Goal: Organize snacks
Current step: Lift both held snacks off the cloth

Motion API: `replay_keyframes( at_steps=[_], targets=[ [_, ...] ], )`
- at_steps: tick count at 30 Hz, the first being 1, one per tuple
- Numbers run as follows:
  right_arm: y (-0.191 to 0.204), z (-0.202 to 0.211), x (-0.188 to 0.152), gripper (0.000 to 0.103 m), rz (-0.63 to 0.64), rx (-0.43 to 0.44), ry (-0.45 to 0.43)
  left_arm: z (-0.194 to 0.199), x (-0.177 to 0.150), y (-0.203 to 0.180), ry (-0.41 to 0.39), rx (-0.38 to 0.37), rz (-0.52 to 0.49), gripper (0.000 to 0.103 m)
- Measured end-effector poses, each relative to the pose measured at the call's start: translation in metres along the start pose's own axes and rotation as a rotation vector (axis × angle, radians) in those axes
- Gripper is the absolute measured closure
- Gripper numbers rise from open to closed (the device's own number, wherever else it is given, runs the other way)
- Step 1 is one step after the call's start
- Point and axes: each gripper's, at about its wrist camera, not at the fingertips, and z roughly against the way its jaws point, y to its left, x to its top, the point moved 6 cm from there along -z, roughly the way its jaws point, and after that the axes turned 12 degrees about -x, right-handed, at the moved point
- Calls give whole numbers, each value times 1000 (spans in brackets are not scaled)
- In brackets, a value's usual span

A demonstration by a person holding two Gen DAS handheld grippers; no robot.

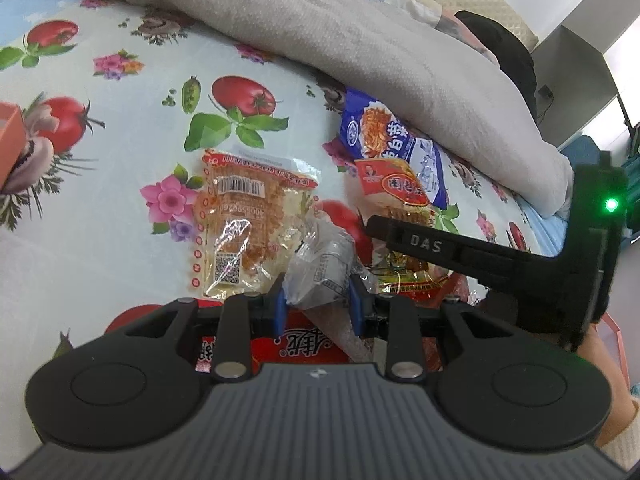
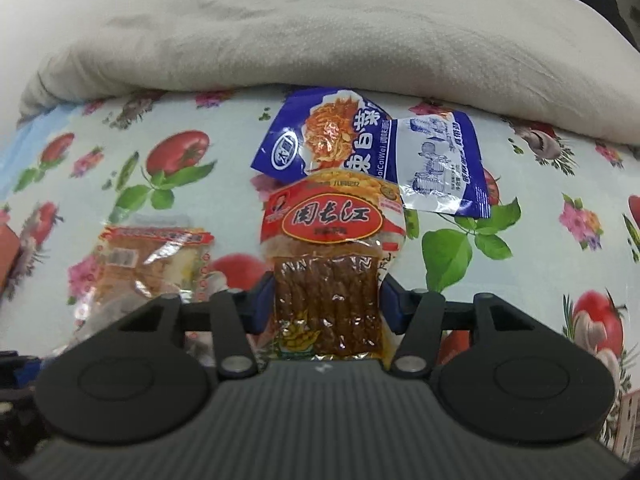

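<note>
Left wrist view — left tongs (image 1: 318, 304) narrow, blue pads pinching a crumpled clear wrapper (image 1: 324, 268) with grey print. It hangs just above a red packet (image 1: 300, 346) directly under the tongs. On the floral bedsheet (image 1: 120, 128), a bread-like snack in clear film (image 1: 244, 228) lies barcode side up, just left of the wrapper. Further off, a blue pickle pouch (image 1: 384, 136) sits against the edge of a beige quilt (image 1: 360, 40). The other tool's black finger crosses in from the right over a red-and-yellow packet. An orange box corner (image 1: 10, 136) shows at the far left edge; whether it is the sorting bin, cannot tell.

Right wrist view — right tongs (image 2: 326, 300) closed around the lower end of a red-labelled packet of brown sticks (image 2: 326, 264). The packet's top overlaps the blue pouch. Contact on both pads is likely but partly hidden by the film's edges.

Risks, as judged:
- The clear wrapper is thin and slippery; the pinch catches only a fold, so it may slide out on any quick swing.
- Lifting the stick packet may drag the blue pouch along, since they overlap.
- The two tools sit close together; moving both at once could knock one load loose.
- The soft bed gives no firm backing for a re-grip.
</note>
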Motion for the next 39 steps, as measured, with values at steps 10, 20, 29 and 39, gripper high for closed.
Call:
replay_keyframes(
  at_steps=[10,20,29,39],
  targets=[
    [-10,61,13,47,-57,27,-75,40,0,-27,-37,19,-47,68],
    [-20,130,-7,46,-101,52,-113,91,-22,-58,-66,28,-80,68],
    [-37,169,-61,46,-151,46,-72,122,-62,-80,-46,40,-103,68],
    [-57,213,-138,46,-183,7,26,147,-111,-106,14,46,-139,68]
  ],
)
